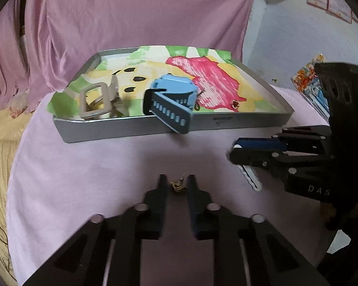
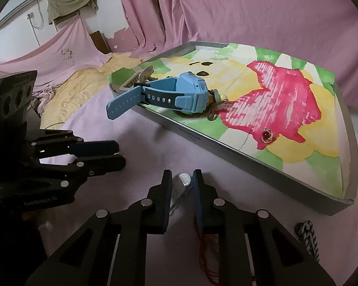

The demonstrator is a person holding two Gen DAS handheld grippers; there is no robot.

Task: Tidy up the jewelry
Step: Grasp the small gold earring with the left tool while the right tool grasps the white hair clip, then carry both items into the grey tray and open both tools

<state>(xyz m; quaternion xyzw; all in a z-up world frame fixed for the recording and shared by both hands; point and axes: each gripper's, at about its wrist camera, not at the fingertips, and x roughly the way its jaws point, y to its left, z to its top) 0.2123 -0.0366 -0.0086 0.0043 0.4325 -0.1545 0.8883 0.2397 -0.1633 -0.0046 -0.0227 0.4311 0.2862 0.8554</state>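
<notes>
My left gripper (image 1: 176,186) is drawn in narrow around a small gold-coloured trinket (image 1: 177,185) on the pink cloth (image 1: 83,166); the piece sits right between the fingertips, though I cannot tell whether the pads actually press it. My right gripper (image 2: 182,178) is closed narrow on a white pendant (image 2: 183,181), its rounded end showing between the tips, and a red cord (image 2: 204,250) trails back from it under the right finger. From the left wrist view the same pendant's scalloped white edge pokes out below my right gripper's fingers. To the right of that gripper, near the tray's front corner, a dark beaded piece (image 2: 307,238) lies on the cloth.

Just beyond both grippers is the grey metal tray (image 2: 250,164), lined with a sheet painted in green, yellow and pink-red. A red-stone ring (image 2: 266,136) rests on the painted sheet near the front rim. Farther along, a light blue watch (image 2: 191,90) lies in the tray with its strap hanging out over the rim. Behind the watch is a beige hair claw clip (image 1: 97,100), at the tray's far left end. Pink drapery (image 1: 131,12) hangs behind everything.
</notes>
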